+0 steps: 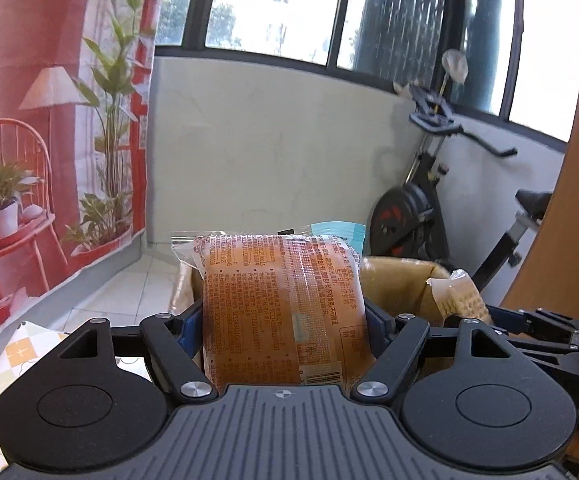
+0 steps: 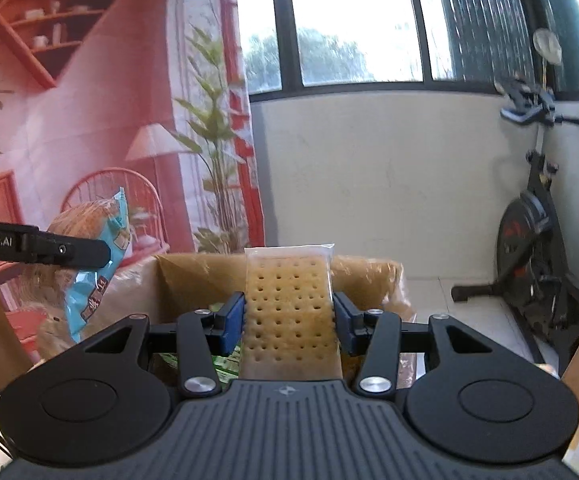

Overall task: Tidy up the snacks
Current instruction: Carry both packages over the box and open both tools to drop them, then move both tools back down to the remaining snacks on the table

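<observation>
Item 1: soft orange-brown bread loaf in a clear printed plastic wrapper with a teal end. Clamped across its middle by the left gripper, held in the air in front of the open brown cardboard box. Judged light, squashy and slippery in its film; best held mid-body, lightly, not by the crimped end seal

Item 2: flat pale perforated cracker stack in a clear plastic sleeve. Clamped by its two long edges in the right gripper, blue pads pressing on both sides, standing upright over the box. Judged light, stiff, brittle; edge grip suits, hard squeeze risks breakage

Noted in box: green packets, partly hidden
</observation>
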